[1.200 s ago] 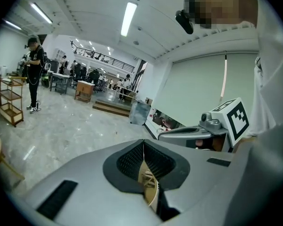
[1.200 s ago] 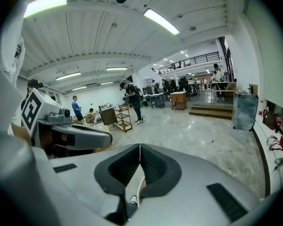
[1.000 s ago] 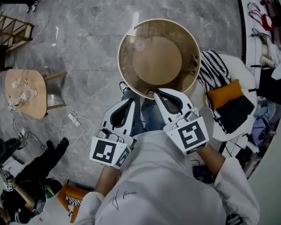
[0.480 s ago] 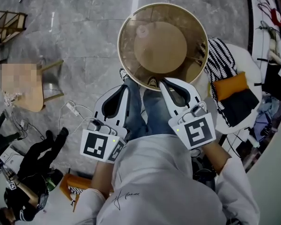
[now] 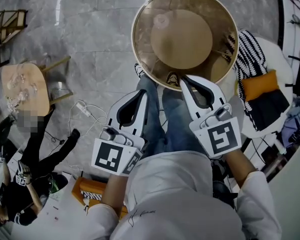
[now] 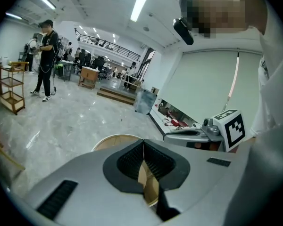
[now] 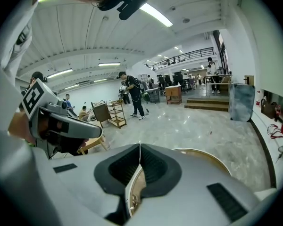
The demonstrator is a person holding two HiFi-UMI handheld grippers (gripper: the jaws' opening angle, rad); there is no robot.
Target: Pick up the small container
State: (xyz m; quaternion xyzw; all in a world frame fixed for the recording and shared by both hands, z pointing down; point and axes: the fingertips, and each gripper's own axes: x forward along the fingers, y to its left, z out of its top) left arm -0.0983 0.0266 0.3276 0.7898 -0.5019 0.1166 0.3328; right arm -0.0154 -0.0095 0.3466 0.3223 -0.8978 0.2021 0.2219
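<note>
- Small container (image 5: pixel 162 20): a pale, round item seen from above, on the far-left part of the round glass-topped table (image 5: pixel 134 39). Too small to tell its long axis or facing.
- Left gripper (image 5: pixel 142 92): jaws pressed together, holding nothing, short of the table's near rim.
- Right gripper (image 5: pixel 183 78): jaws pressed together, empty, with its tip at the near rim, well apart from the container.

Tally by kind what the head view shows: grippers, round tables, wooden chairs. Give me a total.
Grippers: 2 (left gripper, right gripper)
Round table: 1
Wooden chair: 1
Total: 4
</note>
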